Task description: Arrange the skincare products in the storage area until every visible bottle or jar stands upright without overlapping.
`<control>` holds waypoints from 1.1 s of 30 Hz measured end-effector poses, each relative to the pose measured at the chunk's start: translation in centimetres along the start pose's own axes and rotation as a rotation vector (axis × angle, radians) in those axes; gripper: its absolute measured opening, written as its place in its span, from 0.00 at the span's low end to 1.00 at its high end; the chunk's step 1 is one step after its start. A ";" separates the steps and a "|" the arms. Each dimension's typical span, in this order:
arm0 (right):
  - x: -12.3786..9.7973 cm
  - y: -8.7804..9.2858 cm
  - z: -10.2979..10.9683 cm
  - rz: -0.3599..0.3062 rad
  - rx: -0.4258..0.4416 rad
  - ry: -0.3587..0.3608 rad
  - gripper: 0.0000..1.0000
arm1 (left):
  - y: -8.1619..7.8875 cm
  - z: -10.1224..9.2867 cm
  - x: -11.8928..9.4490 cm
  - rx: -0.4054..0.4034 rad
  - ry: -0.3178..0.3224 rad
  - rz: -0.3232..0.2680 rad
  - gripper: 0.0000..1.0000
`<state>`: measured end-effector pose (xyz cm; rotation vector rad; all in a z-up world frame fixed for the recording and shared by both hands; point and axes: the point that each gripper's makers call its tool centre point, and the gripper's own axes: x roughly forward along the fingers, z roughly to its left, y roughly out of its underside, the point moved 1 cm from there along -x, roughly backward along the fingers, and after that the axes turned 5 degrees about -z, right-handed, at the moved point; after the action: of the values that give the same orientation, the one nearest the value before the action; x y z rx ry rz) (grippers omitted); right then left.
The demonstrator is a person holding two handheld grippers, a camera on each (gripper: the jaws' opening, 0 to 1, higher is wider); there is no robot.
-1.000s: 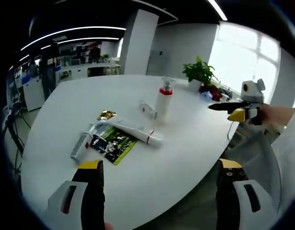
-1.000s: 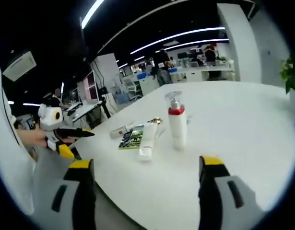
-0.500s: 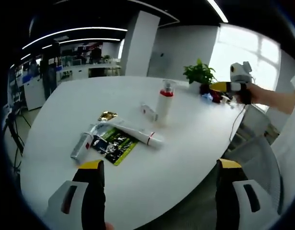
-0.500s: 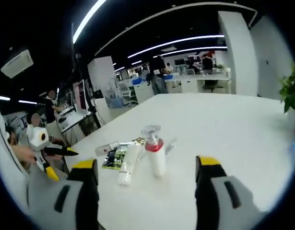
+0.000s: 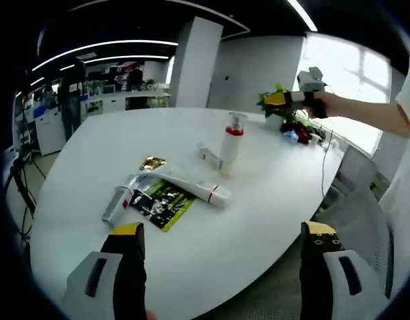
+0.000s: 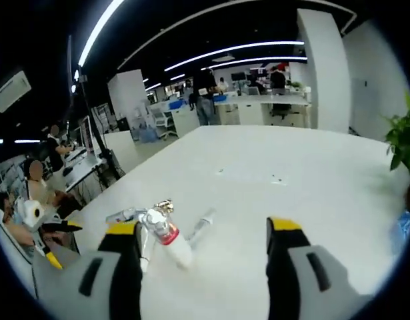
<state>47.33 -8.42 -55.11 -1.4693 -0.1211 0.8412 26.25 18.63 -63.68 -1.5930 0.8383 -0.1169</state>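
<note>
Jaws wide, both grippers [image 5: 218, 237] [image 6: 203, 230]; pump bottle [image 5: 230, 140] upright (contents unseen), tubes [image 5: 191, 185] flat.

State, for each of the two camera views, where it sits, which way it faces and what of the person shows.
Left gripper view: low at the white table edge, facing the pump bottle and lying tubes; the person's forearm holds the right gripper high.
Right gripper view: above the table, looking down across it; left gripper low at left.
Shared: pump bottle, table.
</note>
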 end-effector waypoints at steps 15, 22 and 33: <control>7.9 1.1 -2.3 0.206 0.117 -0.016 0.58 | -0.1 0.3 -0.1 -0.014 -0.017 -0.009 0.95; 10.9 3.9 -1.1 0.342 0.143 -0.037 0.54 | -0.3 0.6 -0.1 -0.030 -0.028 -0.023 0.95; 15.4 7.4 -0.4 0.517 0.130 -0.057 0.46 | -0.2 0.5 -0.1 -0.040 -0.014 -0.018 0.95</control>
<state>55.46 -0.99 -68.16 -1.3711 0.2792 1.2820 26.50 19.04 -63.61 -1.6373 0.8205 -0.1024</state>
